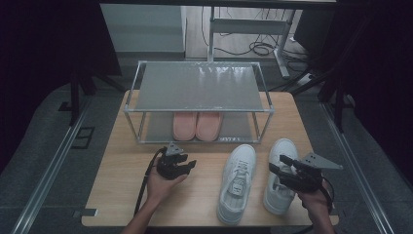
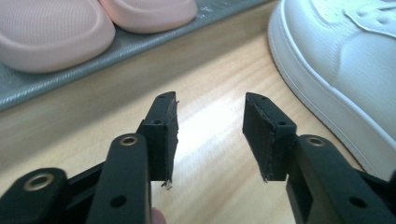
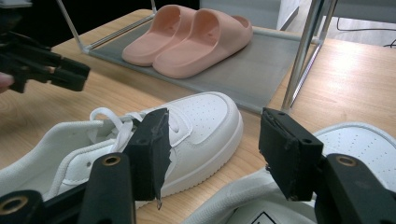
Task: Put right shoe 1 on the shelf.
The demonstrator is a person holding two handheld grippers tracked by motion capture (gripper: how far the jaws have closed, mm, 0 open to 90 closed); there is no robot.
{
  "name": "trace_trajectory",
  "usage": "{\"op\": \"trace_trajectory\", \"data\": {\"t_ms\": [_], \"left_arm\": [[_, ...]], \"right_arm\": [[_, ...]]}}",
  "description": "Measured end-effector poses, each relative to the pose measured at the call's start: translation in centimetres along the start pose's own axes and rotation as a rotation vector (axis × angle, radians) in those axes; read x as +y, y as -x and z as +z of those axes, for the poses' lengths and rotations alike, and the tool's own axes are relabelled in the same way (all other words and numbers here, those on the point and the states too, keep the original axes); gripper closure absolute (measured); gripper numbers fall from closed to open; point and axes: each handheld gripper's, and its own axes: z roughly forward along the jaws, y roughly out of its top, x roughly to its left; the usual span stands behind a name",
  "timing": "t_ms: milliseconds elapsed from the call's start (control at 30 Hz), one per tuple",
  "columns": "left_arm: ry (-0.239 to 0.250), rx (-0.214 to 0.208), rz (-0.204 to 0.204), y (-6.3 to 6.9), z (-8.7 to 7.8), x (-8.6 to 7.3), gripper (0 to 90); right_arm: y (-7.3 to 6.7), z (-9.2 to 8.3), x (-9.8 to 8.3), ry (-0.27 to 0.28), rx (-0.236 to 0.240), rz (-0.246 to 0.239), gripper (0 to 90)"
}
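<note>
Two white sneakers lie on the wooden table (image 1: 122, 195): the left sneaker (image 1: 237, 183) (image 3: 196, 121) (image 2: 341, 60) and the right sneaker (image 1: 280, 175) (image 3: 359, 144). A pair of pink slippers (image 1: 197, 126) (image 3: 191, 39) (image 2: 51, 32) sits on the lower shelf of a metal shoe rack (image 1: 197, 87). My left gripper (image 1: 187, 165) (image 2: 210, 135) is open above bare table, left of the sneakers. My right gripper (image 1: 278, 168) (image 3: 212, 154) is open, hovering over the right sneaker's heel end, with nothing between the jaws.
The rack's top shelf (image 1: 195, 85) is bare. Its front right post (image 3: 301, 60) stands near the sneaker toes. Beyond the table are a desk frame (image 1: 248, 27) and cables (image 1: 258, 48) on the floor. Metal rails (image 1: 44, 180) run along both sides.
</note>
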Motion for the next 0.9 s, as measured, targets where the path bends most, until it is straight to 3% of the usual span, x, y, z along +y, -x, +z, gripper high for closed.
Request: {"op": "trace_trajectory", "data": {"t_ms": [333,500,667,900], "left_arm": [[0.044,0.018,0.002,0.2,-3.1,-1.3,50.3],[0.042,0.026,-0.003,0.0,-4.2,-2.0,49.1],[0.027,0.022,-0.008,-0.2,-4.2,-2.2,47.7],[0.015,0.028,-0.009,-0.5,-4.3,-2.3,46.6]], "right_arm": [[-0.2,0.2,0.0,-0.002,0.007,0.002,43.5],[-0.2,0.1,0.0,-0.002,0.011,0.002,44.1],[-0.3,0.1,0.0,-0.009,0.008,-0.006,45.7],[-0.3,0.1,0.0,-0.012,0.014,-0.006,57.2]]}}
